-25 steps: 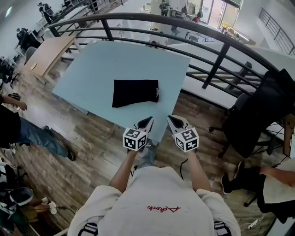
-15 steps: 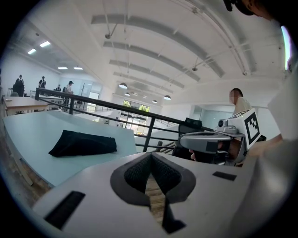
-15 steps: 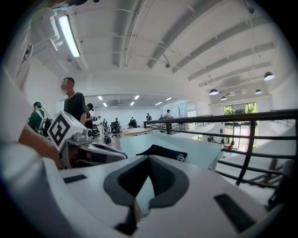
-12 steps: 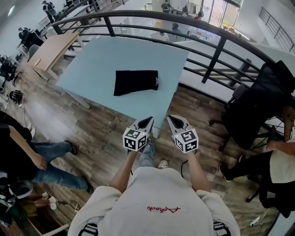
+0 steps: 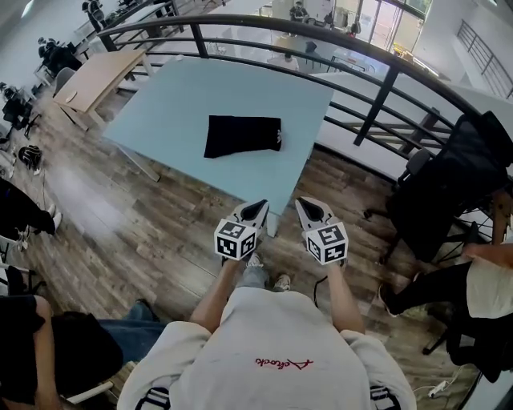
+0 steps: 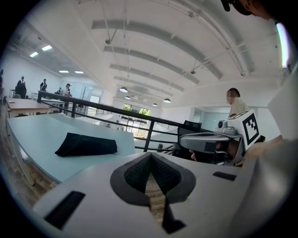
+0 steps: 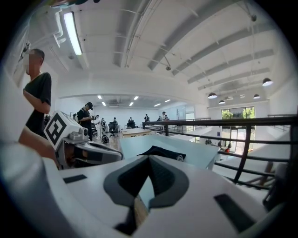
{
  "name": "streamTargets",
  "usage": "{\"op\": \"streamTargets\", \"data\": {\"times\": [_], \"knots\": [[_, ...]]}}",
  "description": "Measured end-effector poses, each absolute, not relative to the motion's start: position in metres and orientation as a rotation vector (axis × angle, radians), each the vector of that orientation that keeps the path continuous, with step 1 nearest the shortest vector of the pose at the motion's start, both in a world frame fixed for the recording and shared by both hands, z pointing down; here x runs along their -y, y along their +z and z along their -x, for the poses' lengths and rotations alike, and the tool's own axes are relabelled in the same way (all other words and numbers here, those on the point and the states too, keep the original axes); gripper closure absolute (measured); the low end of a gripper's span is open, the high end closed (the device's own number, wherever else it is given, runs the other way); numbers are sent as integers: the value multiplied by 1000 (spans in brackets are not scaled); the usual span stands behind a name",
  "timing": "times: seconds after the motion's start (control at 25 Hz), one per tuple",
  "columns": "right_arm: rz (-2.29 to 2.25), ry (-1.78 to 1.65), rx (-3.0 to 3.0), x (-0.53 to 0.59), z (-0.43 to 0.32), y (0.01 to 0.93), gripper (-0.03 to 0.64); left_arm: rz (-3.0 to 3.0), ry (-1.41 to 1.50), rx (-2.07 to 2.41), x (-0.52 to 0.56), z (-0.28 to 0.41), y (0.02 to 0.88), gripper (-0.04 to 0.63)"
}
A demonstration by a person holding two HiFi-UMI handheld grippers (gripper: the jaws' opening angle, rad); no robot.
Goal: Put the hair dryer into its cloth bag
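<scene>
Fingertips [image 5: 258, 208] back, cloth bag [image 5: 243, 134] well ahead

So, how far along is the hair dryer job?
No hair dryer shows; whether it is already inside the black cloth bag on the table I cannot tell, nor what is left. Nothing is in hand: left gripper and right gripper are shut and empty.

Bright and evenly lit, with daylight from the windows [image 5: 377, 20] at the top right of the head view. Blown out to white glare at the strip lamp [image 7: 72, 30], upper left of the right gripper view. Pale sheen on the floor [image 5: 80, 192]. Heavily bowed at the edges, black-cornered in both gripper views. Soft on the left tool [image 6: 150, 158] and right tool [image 7: 148, 160] near the lens.
</scene>
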State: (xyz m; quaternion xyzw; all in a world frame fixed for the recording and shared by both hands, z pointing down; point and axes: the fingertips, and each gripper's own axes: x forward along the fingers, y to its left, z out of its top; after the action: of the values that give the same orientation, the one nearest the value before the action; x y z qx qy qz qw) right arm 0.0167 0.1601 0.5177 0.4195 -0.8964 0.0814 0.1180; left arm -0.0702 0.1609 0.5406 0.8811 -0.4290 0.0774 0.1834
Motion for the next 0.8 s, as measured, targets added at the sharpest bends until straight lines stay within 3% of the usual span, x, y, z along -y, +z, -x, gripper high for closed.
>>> {"op": "streamTargets", "data": {"times": [0.8], "knots": [[-1239, 223, 2584, -136, -3, 519, 601, -2501, 228, 1175, -136, 78, 539, 588]]}}
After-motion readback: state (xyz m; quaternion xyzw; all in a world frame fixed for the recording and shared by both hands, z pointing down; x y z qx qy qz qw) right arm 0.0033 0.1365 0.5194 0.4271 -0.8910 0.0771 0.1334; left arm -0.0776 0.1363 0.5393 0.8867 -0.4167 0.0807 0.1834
